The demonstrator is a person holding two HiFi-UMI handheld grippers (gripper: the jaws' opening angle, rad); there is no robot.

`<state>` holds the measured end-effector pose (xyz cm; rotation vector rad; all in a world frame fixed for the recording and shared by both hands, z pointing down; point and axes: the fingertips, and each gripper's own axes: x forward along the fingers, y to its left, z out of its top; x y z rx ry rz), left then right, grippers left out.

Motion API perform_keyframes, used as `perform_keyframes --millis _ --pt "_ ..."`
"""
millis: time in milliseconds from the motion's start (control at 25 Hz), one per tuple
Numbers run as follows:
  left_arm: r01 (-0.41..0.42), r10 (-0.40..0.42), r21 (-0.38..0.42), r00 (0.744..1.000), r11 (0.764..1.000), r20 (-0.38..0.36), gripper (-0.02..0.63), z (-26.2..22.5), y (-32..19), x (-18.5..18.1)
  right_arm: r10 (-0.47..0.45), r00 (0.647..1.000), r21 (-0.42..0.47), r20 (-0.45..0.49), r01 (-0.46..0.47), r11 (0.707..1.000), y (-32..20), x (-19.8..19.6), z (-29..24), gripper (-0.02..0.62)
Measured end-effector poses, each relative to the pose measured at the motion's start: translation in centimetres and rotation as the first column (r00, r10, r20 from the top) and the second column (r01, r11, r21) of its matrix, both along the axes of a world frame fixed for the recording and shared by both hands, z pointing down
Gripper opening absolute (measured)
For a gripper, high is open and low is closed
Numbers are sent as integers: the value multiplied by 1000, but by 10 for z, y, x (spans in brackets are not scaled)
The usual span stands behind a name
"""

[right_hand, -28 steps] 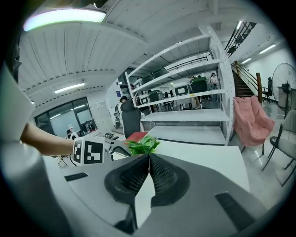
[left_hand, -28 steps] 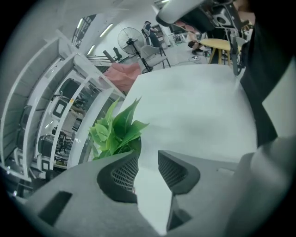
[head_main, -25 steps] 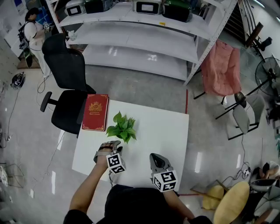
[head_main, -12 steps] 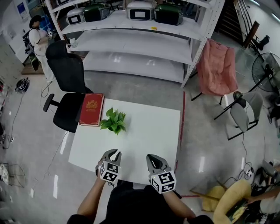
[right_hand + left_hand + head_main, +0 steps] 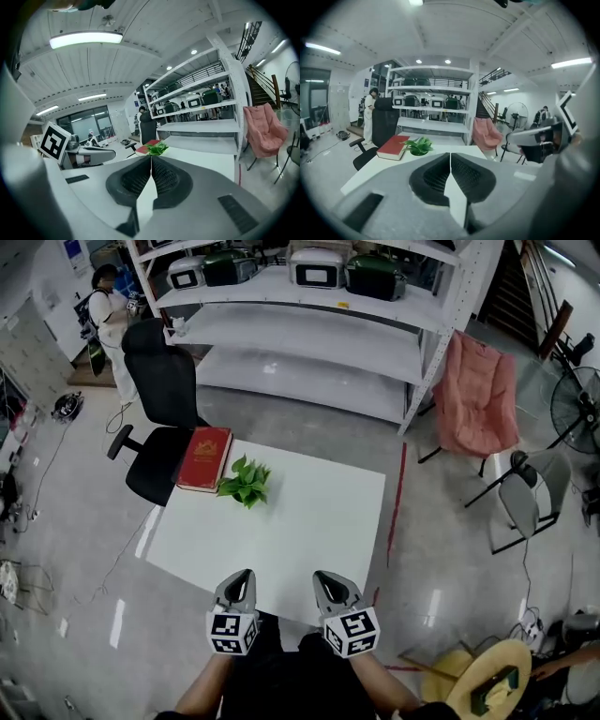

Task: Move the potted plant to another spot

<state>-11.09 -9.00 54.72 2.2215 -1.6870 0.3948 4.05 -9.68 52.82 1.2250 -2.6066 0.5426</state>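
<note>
Now we log the potted plant (image 5: pixel 246 482) standing far left on the table (image 5: pixel 309 521), just beside the red book (image 5: pixel 205 458). Left gripper (image 5: pixel 241 577) has just closed on nothing; right gripper (image 5: pixel 324 577) clenched, empty; both at the near edge. Placement looks done; next, keep clear.

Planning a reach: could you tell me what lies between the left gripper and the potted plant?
Nothing: the head view shows only bare table between left gripper and potted plant.
</note>
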Motion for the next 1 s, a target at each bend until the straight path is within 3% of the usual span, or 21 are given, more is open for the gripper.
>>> perform_keyframes --millis 160,360,760,1000 --pt "71 -72 132 997 989 2 23 -46 16 -3 -25 1000 23 0 25 999 10 -9 -12 12" --pt "88 -83 241 996 967 -27 23 -78 27 -12 -3 1000 35 6 2 999 21 -28 -19 12" --pt "50 -32 228 996 972 -79 23 -71 30 -34 107 994 37 12 -107 994 26 -47 -24 12" --pt "36 -17 219 996 975 -88 23 -66 27 -43 128 992 39 20 -129 991 25 -55 -20 12"
